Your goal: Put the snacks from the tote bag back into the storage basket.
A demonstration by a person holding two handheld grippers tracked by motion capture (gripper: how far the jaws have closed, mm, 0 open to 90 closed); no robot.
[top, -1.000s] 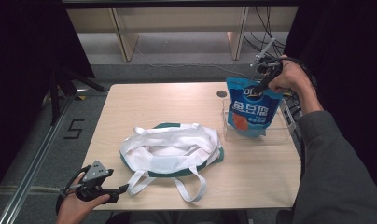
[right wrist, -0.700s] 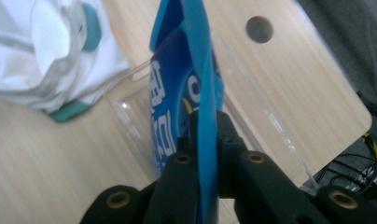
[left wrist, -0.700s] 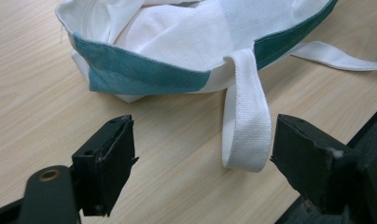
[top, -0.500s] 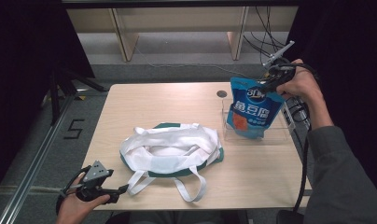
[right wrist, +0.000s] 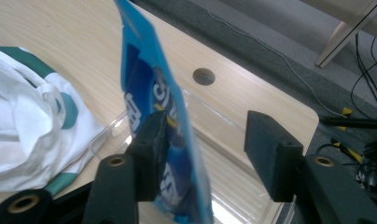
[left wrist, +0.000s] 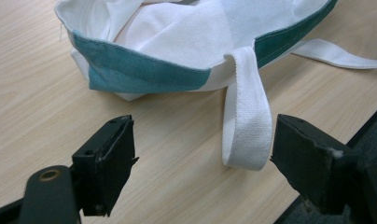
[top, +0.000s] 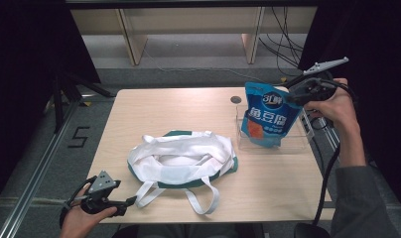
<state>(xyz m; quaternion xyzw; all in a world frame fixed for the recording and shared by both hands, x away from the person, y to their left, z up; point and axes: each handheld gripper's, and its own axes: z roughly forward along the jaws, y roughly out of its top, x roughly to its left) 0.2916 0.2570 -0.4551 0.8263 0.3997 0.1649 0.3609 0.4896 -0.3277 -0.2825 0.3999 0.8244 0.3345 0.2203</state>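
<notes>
The blue snack pouch [top: 269, 115] stands upright in a clear plastic tray [top: 298, 141] at the table's [top: 159, 111] right side. In the right gripper view it rises just inside the right gripper's [right wrist: 206, 156] left jaw, its face against that pad, with open air between it and the other jaw; the jaws are parted and clamp nothing. The pouch carries large white Chinese characters and a round white logo near the top; I cannot read them surely. A round cable hole [top: 235, 99] lies beyond the tray.

A white tote bag [top: 181, 158] with green trim lies mid-table. One of its white handle loops [left wrist: 246, 126] rests on the wood between the left gripper's [left wrist: 203, 161] wide-apart jaws, touching neither.

Compared with half a second ago, the right gripper has drawn back from the pouch's top corner; the left one has stayed put.
</notes>
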